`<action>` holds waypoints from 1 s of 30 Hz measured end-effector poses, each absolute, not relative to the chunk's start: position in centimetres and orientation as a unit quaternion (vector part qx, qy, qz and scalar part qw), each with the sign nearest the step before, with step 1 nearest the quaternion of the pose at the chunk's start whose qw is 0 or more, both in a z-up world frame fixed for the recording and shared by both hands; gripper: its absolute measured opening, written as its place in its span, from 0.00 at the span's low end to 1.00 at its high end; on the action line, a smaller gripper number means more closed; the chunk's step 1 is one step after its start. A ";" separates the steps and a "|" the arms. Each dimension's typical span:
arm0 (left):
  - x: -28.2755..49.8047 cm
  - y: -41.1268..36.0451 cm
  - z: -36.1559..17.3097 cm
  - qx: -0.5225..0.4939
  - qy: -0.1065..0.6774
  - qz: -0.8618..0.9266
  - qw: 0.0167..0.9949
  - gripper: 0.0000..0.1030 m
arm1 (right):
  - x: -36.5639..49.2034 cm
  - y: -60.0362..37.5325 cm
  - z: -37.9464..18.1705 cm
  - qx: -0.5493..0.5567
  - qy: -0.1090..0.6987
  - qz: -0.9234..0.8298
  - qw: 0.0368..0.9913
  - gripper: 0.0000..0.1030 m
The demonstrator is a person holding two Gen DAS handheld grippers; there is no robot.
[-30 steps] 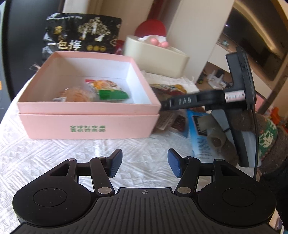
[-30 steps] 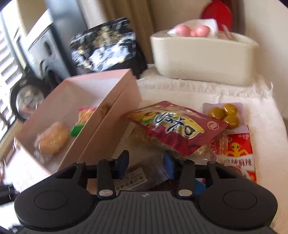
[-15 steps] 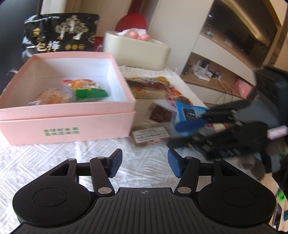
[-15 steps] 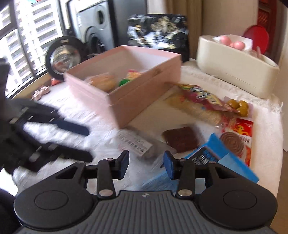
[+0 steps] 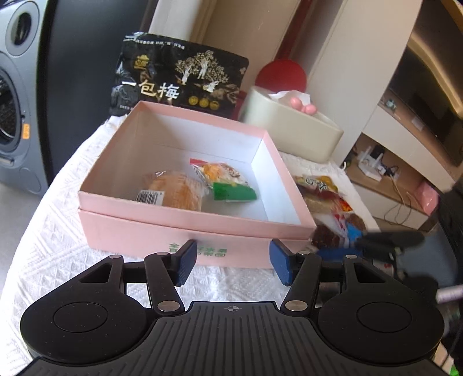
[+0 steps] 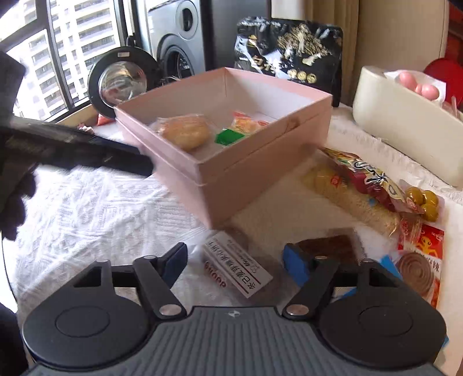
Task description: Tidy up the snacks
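Right gripper (image 6: 234, 261), pinched a second ago, is being opened over the labelled snack packet (image 6: 235, 264) at 6 o'clock of the pink box (image 6: 260, 170), so a grab's probably being lined up, left gripper (image 5: 230, 260) being kept wide and empty.

Daylight floods my view from a tall window (image 6: 43, 55) facing apartment blocks. Just right of the window stands a washing machine (image 6: 176, 43), a beige curtain (image 6: 332, 14) farther right. Opposite the window, a low shelf (image 5: 385, 179) carries a router and cables under a dark television (image 5: 431, 115).
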State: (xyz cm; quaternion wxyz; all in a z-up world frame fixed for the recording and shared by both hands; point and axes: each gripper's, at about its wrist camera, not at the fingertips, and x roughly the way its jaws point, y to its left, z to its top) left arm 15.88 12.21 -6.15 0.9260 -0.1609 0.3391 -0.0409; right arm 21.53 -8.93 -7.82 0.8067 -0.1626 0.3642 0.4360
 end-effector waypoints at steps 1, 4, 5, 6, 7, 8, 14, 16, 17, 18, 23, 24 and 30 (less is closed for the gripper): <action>16.1 12.2 -6.1 -0.162 0.338 -0.044 0.926 0.59 | 20.8 -9.1 -7.7 -0.161 0.367 0.436 0.806 0.61; 16.4 11.9 -6.4 -0.163 0.337 -0.050 0.926 0.59 | 18.0 -9.9 -7.5 -0.133 0.376 0.469 0.788 0.61; 16.3 11.8 -6.5 -0.164 0.337 -0.053 0.926 0.59 | 17.0 -10.1 -7.6 -0.128 0.378 0.484 0.779 0.61; 16.2 11.6 -6.5 -0.163 0.339 -0.057 0.925 0.59 | 16.1 -10.3 -7.4 -0.131 0.373 0.495 0.774 0.61; 16.2 11.3 -6.5 -0.162 0.342 -0.061 0.923 0.59 | 15.4 -10.3 -7.2 -0.138 0.365 0.500 0.773 0.61; 16.0 10.9 -6.5 -0.161 0.345 -0.065 0.922 0.59 | 14.9 -10.3 -6.9 -0.145 0.356 0.500 0.776 0.61; 14.5 6.6 -7.2 -0.123 0.391 -0.075 0.909 0.59 | 17.1 -11.9 -6.1 -0.154 0.341 0.390 0.841 0.62; 13.5 5.7 -7.2 -0.100 0.399 -0.064 0.909 0.59 | 16.9 -12.9 -6.0 -0.153 0.333 0.352 0.861 0.62; 13.1 5.7 -7.4 -0.100 0.404 -0.062 0.907 0.59 | 16.7 -13.6 -5.9 -0.148 0.327 0.339 0.869 0.64; 12.9 5.8 -7.5 -0.108 0.413 -0.060 0.902 0.59 | 16.5 -14.4 -6.0 -0.141 0.323 0.328 0.876 0.66; 14.5 6.2 -8.1 -0.143 0.414 -0.050 0.898 0.59 | 16.2 -17.1 -6.7 -0.096 0.312 0.262 0.908 0.69; 15.0 5.9 -8.1 -0.144 0.411 -0.051 0.899 0.59 | 16.0 -17.5 -6.9 -0.092 0.305 0.243 0.916 0.69; 17.0 2.0 -8.9 -0.051 0.402 -0.065 0.912 0.60 | 14.8 -19.4 -7.7 -0.085 0.264 0.163 0.947 0.75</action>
